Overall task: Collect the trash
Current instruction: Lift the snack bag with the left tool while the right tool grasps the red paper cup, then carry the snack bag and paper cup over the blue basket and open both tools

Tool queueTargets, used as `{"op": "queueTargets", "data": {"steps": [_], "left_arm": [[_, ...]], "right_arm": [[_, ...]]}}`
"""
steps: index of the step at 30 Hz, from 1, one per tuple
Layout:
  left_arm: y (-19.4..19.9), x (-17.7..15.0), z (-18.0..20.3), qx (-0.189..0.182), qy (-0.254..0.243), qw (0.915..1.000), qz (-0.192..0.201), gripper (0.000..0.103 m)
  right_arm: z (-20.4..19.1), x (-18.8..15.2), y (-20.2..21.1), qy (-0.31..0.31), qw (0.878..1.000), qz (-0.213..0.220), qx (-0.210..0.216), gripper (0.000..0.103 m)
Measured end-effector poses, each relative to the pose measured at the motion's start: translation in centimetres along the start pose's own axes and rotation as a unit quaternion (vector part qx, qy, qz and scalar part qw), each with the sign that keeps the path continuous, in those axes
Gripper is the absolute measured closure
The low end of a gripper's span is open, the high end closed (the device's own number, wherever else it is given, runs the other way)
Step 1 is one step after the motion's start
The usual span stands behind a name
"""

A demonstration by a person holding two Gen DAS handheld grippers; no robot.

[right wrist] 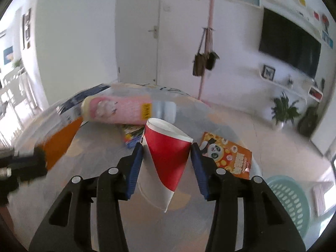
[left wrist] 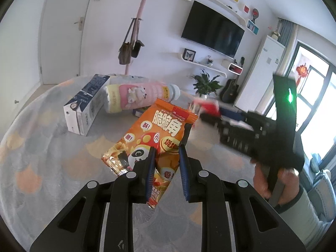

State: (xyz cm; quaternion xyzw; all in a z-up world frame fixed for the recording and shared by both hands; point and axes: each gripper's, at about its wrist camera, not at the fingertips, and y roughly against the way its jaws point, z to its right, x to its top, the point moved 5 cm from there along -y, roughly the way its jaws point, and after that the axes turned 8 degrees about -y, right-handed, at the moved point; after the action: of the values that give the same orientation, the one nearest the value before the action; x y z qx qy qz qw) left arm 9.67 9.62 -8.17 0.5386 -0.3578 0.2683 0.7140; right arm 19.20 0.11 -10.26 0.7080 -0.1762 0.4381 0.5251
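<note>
A glossy foil snack packet (left wrist: 155, 134) is seen at centre frame; a smooth paper cup (right wrist: 168, 151), matt cloth on the tabletop (left wrist: 42, 147), and matt black plastic tongs (left wrist: 167, 157) are shown.

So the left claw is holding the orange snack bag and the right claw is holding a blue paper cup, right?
Not quite. The right gripper holds a paper cup that is red and white, not blue; the right wrist view shows it between the blue pads. The left gripper does hold the orange snack bag.
</note>
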Motion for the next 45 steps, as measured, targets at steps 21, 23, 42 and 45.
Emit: {"op": "queueTargets", "data": {"steps": [21,23,42,45], "left_arm": [[0.2,1.9,1.7,-0.008,-0.021,0.9997,0.013,0.083],[-0.1,3.0,2.8,-0.014,-0.034,0.9991,0.019,0.083],[-13.9,8.2,21.4,-0.159,-0.161,0.9733,-0.038,0.083],[-16.4,7.3,23.3,-0.169,-0.175,0.9683,-0.058,0.083]], "right_arm": [[0.0,-0.3,1.8,-0.047,0.996,-0.011,0.077,0.061],[1.8,0.4,3.8,-0.061,0.996,0.012,0.064,0.061],[25.5,-6.6,11.1,-0.275,0.948,0.01,-0.163,0.061],[27.8,-8.5,10.5,-0.305,0.935,-0.009,-0.179,0.061]]}}
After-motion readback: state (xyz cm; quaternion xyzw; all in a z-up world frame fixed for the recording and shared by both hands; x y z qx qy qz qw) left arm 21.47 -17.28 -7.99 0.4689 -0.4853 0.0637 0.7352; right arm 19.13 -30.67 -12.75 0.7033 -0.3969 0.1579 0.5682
